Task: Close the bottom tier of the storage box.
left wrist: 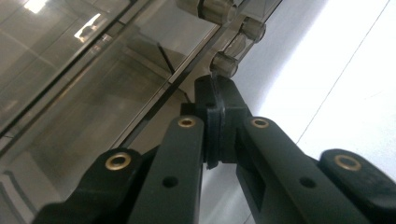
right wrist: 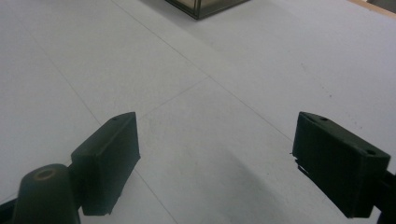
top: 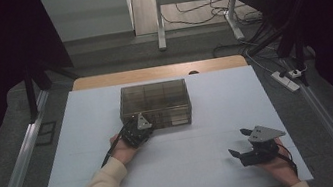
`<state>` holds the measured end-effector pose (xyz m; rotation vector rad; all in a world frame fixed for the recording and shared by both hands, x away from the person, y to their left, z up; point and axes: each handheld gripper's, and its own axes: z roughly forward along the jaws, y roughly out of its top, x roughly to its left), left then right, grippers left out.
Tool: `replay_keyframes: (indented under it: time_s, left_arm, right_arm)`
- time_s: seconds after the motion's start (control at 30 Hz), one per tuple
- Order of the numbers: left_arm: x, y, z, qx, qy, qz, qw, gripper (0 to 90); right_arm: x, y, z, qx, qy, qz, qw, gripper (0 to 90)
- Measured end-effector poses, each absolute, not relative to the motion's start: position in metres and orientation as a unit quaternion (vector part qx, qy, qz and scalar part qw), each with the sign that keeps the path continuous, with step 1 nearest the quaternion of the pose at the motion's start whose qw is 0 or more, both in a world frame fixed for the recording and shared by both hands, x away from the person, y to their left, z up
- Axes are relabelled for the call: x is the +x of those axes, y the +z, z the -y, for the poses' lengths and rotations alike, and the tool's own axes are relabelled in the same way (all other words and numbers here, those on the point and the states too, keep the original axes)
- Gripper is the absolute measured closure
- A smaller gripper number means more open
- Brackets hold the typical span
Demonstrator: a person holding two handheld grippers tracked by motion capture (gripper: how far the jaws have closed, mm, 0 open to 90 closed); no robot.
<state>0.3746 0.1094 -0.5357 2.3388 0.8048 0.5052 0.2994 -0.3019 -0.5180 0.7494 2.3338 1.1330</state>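
Left gripper [top: 138,128] jaws pressed together at smoked clear box's [top: 155,104] near-left corner, right gripper [top: 244,148] wide, empty, bench's [top: 192,170] near-right corner.

In the high view, the left gripper [top: 138,127] covers the near left corner of the smoky clear box [top: 155,104] on the worktop, and the box's contents are too dim to make out. In the left gripper view, whether anything sits between the pressed-together fingertips [left wrist: 219,100] cannot be told. The right gripper view cuts off all but a corner of the box [right wrist: 205,6].
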Motion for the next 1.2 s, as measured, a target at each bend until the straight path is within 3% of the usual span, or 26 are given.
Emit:
replay_keyframes:
  time_s: [0.67,1.2]
  left_arm:
    - [0.368,-0.527,-0.114,0.880,0.192,-0.301,0.313,88.6]
    - [0.344,-0.505,-0.121,0.867,0.195,-0.292,0.355,88.2]
  right_arm:
    - [0.298,-0.517,0.304,0.273,0.414,-0.840,0.221,14.6]
    - [0.298,-0.517,0.305,0.274,0.413,-0.840,0.220,14.6]
